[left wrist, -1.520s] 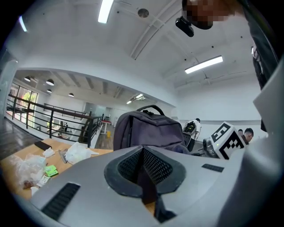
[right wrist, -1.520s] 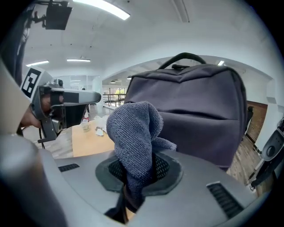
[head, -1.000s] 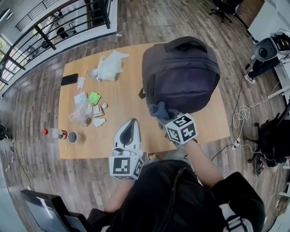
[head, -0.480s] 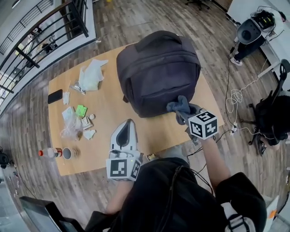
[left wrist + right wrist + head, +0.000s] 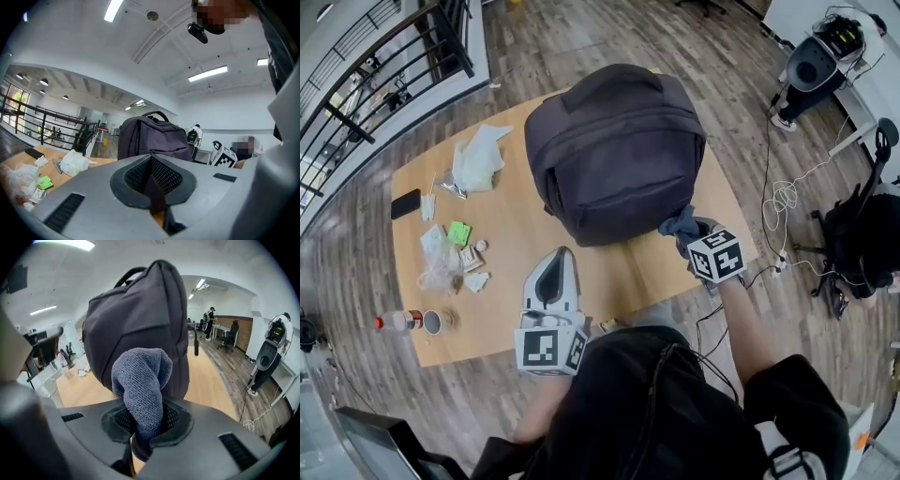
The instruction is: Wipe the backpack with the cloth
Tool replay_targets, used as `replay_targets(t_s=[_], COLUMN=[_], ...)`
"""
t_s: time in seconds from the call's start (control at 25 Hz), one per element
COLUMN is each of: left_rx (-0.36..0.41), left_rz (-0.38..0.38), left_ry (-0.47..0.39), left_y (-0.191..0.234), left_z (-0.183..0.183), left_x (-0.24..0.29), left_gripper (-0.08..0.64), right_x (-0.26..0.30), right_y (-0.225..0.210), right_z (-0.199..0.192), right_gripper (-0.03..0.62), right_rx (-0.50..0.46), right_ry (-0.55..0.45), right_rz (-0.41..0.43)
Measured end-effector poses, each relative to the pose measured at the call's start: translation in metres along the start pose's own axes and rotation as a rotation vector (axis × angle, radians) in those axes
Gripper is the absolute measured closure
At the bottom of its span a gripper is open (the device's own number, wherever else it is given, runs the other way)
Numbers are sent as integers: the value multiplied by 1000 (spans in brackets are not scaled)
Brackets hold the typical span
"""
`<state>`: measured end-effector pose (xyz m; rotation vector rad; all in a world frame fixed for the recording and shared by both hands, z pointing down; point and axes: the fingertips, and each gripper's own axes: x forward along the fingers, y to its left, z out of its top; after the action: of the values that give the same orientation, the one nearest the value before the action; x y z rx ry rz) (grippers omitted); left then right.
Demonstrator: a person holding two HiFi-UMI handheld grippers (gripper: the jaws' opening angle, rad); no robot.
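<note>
A dark grey backpack (image 5: 614,150) stands upright on the wooden table (image 5: 525,234); it also fills the right gripper view (image 5: 140,329) and shows behind the left jaws (image 5: 152,138). My right gripper (image 5: 694,234) is shut on a blue-grey cloth (image 5: 680,223), bunched between its jaws (image 5: 140,390), and holds it against the backpack's lower right corner. My left gripper (image 5: 555,272) is shut with nothing in it and hovers over the table's near edge, left of the backpack and apart from it.
On the table's left lie a white crumpled bag (image 5: 478,157), a black phone (image 5: 405,202), a green packet (image 5: 458,232), wrappers, a bottle (image 5: 394,322) and a cup (image 5: 432,322). Cables (image 5: 783,202) and equipment lie on the floor at the right. A railing (image 5: 384,66) runs behind.
My right gripper has carried the cloth rightwards along the backpack's lower front to its right corner. The left gripper has shifted a little. The head view has swung, so the table sits differently.
</note>
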<state>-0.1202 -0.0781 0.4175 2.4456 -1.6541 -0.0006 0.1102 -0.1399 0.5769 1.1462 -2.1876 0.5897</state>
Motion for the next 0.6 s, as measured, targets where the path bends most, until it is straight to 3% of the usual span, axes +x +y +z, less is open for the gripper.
replay_targets(t_s=[0.2, 0.36, 0.48, 0.6], left_rx=[1, 1, -1, -1], left_rz=[26, 61, 90, 131], left_ry=[0, -12, -23, -29], left_y=[4, 15, 23, 36], left_z=[2, 2, 4, 6], left_x=[-5, -15, -26, -41], left_gripper=[549, 549, 549, 549], right_x=[29, 47, 69, 82], right_y=[24, 83, 123, 142], right_z=[-16, -7, -6, -6], right_gripper=[545, 545, 545, 545], right_rx=[-26, -42, 4, 82], right_ry=[60, 64, 72, 78], right_rz=[25, 153, 204, 200])
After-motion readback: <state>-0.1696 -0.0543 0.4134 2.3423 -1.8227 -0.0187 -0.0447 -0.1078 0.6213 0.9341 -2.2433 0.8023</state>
